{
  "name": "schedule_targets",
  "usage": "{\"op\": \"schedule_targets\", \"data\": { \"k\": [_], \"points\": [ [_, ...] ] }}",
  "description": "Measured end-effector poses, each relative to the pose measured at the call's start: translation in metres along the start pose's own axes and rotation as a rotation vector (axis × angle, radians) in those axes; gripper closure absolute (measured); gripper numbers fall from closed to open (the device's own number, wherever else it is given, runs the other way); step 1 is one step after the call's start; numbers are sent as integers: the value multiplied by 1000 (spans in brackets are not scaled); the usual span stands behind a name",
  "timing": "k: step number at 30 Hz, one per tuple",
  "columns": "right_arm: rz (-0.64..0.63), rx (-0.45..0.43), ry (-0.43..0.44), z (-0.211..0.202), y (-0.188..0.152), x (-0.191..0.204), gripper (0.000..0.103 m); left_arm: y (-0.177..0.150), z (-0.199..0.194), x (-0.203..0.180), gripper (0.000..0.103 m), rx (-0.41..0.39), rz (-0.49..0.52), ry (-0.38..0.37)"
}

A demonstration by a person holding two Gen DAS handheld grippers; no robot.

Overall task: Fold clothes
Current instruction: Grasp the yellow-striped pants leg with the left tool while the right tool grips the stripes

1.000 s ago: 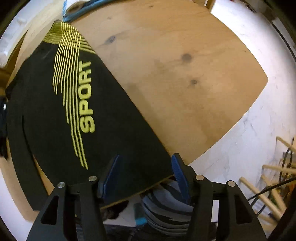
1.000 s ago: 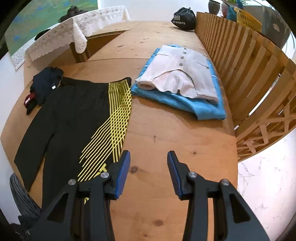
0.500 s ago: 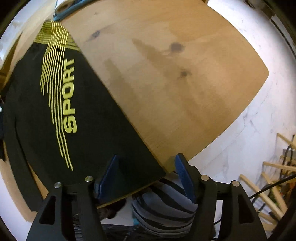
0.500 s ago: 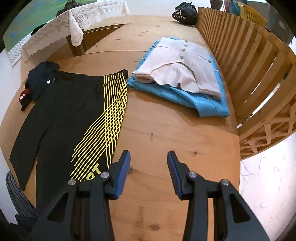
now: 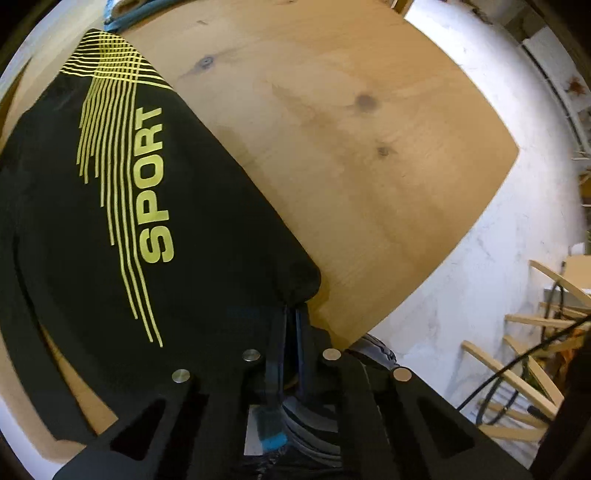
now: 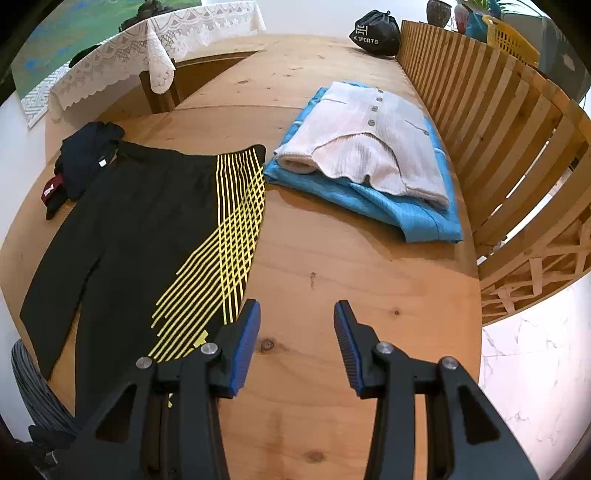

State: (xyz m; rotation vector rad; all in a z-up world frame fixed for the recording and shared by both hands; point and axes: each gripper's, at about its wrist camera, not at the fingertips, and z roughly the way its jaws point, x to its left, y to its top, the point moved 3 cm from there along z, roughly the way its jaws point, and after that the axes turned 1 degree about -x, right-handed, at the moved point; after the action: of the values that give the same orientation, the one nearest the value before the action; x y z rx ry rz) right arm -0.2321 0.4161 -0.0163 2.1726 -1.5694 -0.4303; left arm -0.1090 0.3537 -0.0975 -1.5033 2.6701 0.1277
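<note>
- Left gripper (image 5: pixel 291 317): jaws pressed together, having just been closing, with the hem corner of the black pants (image 5: pixel 122 229) pinched between them. The cloth bunches into a small fold right at the fingertips. The pads themselves are mostly lost against the dark fabric.
- Below the left gripper, past the table edge: something grey-and-black striped (image 5: pixel 373 350), only a sliver showing; cannot tell what it is.
- Right gripper (image 6: pixel 297 325): jaws apart at a middling gap, nothing between them, over bare wooden table (image 6: pixel 332 266). Its left finger (image 6: pixel 245 339) covers the last of the yellow lettering on the pants.
- Black pants (image 6: pixel 140 221) lie flat on the left side of the table, yellow stripes running down the near leg, "SPORT" readable from the left wrist view. The hem end is cut off behind the gripper body in the right view.
- Farther left, touching the waistband: a dark crumpled garment (image 6: pixel 86 155) with a maroon piece; type unclear.
- Farther right: folded white buttoned top (image 6: pixel 369 144) stacked on a folded blue garment (image 6: pixel 413 218), just beside the waistband corner.
- Far end: black drawstring bag (image 6: pixel 376 33); slatted wooden railing (image 6: pixel 498 110) along the right edge.
</note>
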Motion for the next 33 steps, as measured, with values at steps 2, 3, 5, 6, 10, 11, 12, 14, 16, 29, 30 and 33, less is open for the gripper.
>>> {"op": "schedule_targets", "data": {
  "k": [2,3,5,6,10,11,12,14,16,29,30,33],
  "points": [
    [7,-3,7,1,3,1,62,-5,-2,6,100,-3,10,-30],
    [12,-4,15,3,6,1,62,-8,-3,11,100,-3,12,-50],
    [24,2,45,10,11,1,62,-13,-7,19,100,-13,7,-91],
    [30,6,61,13,14,2,62,-16,-12,26,100,-28,1,-113],
    [45,8,109,31,31,9,60,-31,-36,55,100,-121,-21,-205],
    [46,10,119,38,38,12,58,-36,-41,65,100,-143,-38,-223],
    [48,11,126,45,47,16,55,-41,-47,75,100,-164,-57,-240],
    [50,25,135,62,65,23,52,-51,-60,96,100,-198,-95,-312],
    [58,45,141,80,82,29,51,-57,-77,97,100,-243,-108,-333],
    [87,120,146,169,165,49,51,-70,-88,134,100,-350,-155,-439],
    [79,127,144,172,167,52,51,-70,-87,135,100,-350,-156,-441],
    [61,156,126,182,167,58,51,-66,-86,138,100,-343,-158,-454]
  ]
}}
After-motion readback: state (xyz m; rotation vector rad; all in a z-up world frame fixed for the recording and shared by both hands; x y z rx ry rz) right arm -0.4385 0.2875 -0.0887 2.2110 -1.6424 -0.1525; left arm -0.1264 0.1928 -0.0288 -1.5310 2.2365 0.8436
